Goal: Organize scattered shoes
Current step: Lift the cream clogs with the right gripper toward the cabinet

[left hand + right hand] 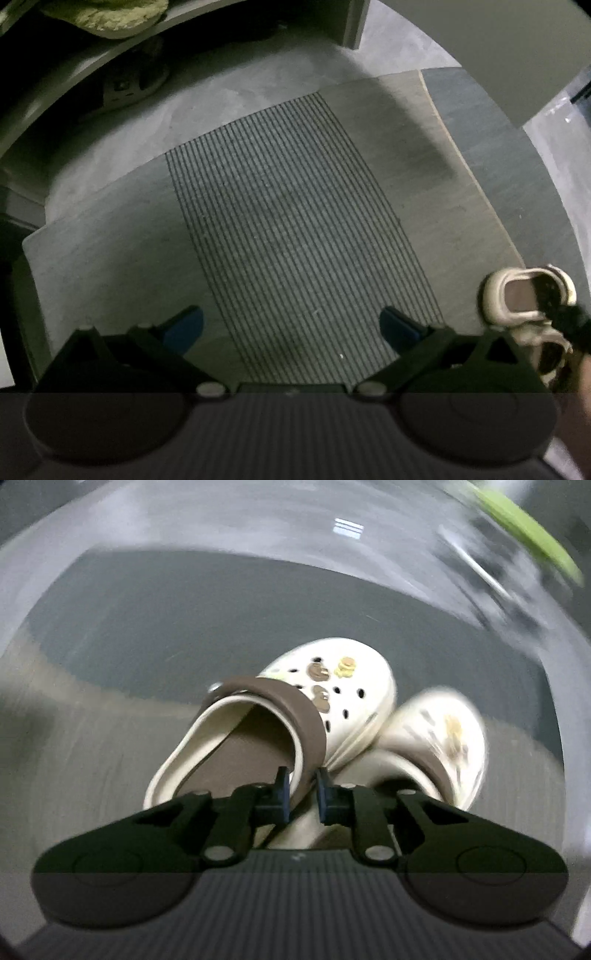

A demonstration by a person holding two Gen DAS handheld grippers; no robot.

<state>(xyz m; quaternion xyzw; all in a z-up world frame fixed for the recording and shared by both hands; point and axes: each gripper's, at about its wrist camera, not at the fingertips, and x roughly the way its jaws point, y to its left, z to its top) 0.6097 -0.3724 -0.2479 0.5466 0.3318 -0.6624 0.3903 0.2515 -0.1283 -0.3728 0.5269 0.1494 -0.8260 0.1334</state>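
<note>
Right gripper: your jaws are clamped on the brown heel strap of the cream clog, its twin touching alongside on the floor mat. Left gripper: spread wide, empty, above the mat. Progress: early; by my reading neither clog is shelved yet.

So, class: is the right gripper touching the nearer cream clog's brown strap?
Touching. The right wrist view shows the right gripper shut on the brown strap of the nearer clog, both pads pressed against it.
</note>
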